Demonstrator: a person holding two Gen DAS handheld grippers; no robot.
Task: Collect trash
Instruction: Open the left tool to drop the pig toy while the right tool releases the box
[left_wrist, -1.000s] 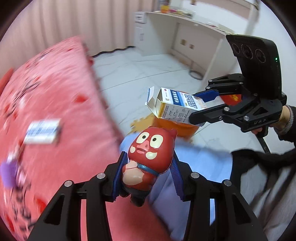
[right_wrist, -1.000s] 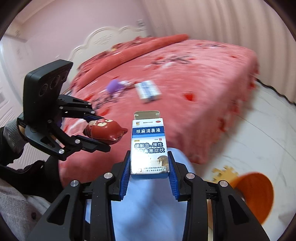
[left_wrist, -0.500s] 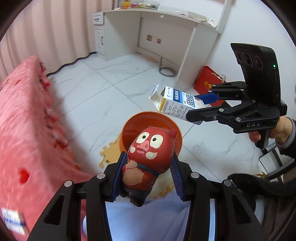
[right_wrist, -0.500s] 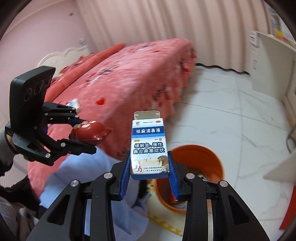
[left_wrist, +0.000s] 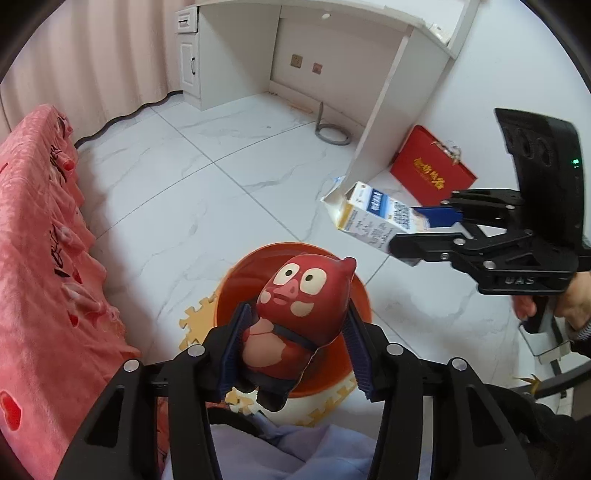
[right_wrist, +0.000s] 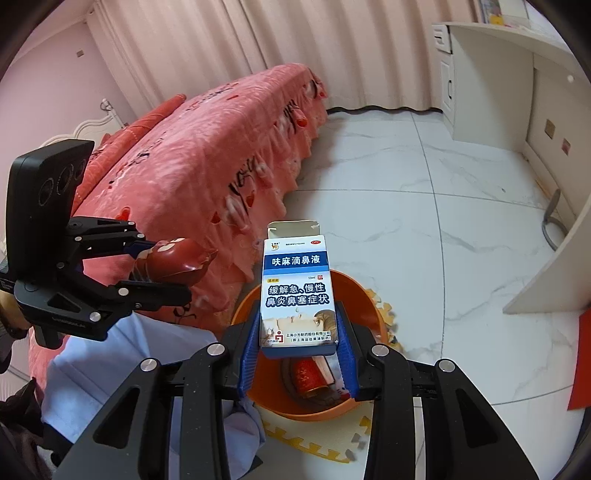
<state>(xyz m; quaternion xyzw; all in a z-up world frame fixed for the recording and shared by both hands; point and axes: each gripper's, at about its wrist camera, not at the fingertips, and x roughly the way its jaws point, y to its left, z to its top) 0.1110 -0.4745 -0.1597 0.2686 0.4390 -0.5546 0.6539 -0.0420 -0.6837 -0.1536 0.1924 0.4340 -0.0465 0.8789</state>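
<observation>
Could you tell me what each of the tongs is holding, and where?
Left tongs: red pig toy, loosely, jaws just opening. Right tongs: medicine box, lower sides.

bed (right_wrist: 207, 155) pink cover | desk (left_wrist: 332, 48) white | red box (left_wrist: 432, 175) by desk

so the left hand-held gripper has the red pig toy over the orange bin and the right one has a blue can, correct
Not quite. The right hand-held gripper holds a white and blue medicine box with its top flap open, not a blue can; the right wrist view shows it. The rest stands: the left hand-held gripper, whose jaws have just been opening, has the red pig toy between them over the orange bin.
</observation>
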